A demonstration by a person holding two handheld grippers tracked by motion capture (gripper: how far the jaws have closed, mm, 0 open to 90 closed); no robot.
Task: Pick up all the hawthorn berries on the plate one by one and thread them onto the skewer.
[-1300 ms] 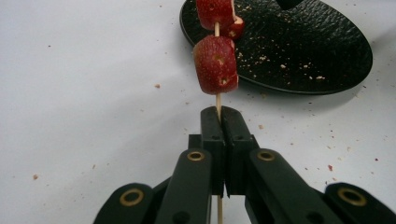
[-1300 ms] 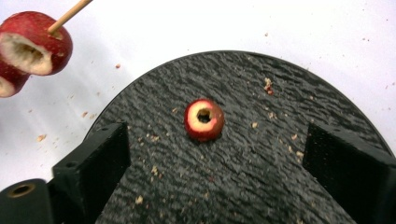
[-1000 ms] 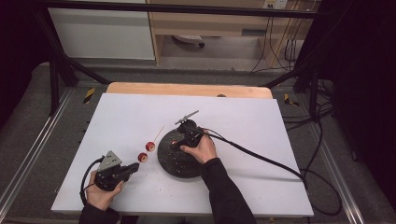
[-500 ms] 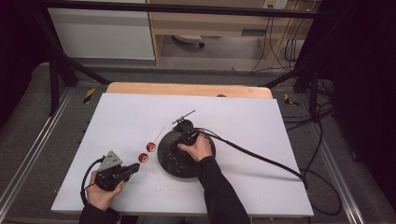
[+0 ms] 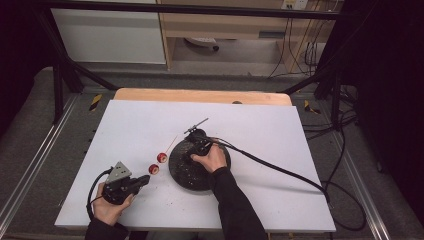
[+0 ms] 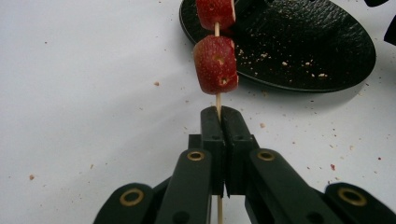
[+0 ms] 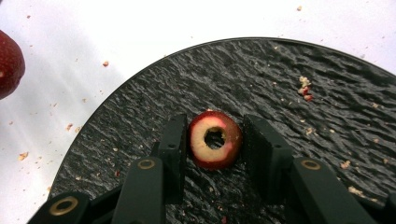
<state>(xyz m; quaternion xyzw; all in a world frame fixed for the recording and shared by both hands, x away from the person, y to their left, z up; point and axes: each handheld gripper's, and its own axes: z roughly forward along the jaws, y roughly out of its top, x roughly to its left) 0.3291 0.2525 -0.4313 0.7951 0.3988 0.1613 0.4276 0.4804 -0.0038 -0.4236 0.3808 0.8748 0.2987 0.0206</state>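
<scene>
Your right tongs (image 7: 214, 142) have just been closing and now pinch the cored red fruit slice (image 7: 215, 140) on the black textured plate (image 7: 299, 102). Your left tongs (image 6: 220, 126), pressed together, grip the thin wooden skewer (image 6: 217, 100). Next, lift the slice and line its hole up with the skewer tip.

Worktop (image 5: 280, 130): white rectangular sheet on a wooden board whose pale edge shows along the far side. Surface peppered with small brown crumbs.

Lying directly on it:
- Plate (image 5: 181, 172): round, black, rough-textured, near the middle; crumbs scattered over it.
- Cable (image 5: 280, 170): black, running from the plate area to the right edge.
- Hand (image 5: 107, 210): resting at the near left edge, well apart from the plate.
</scene>
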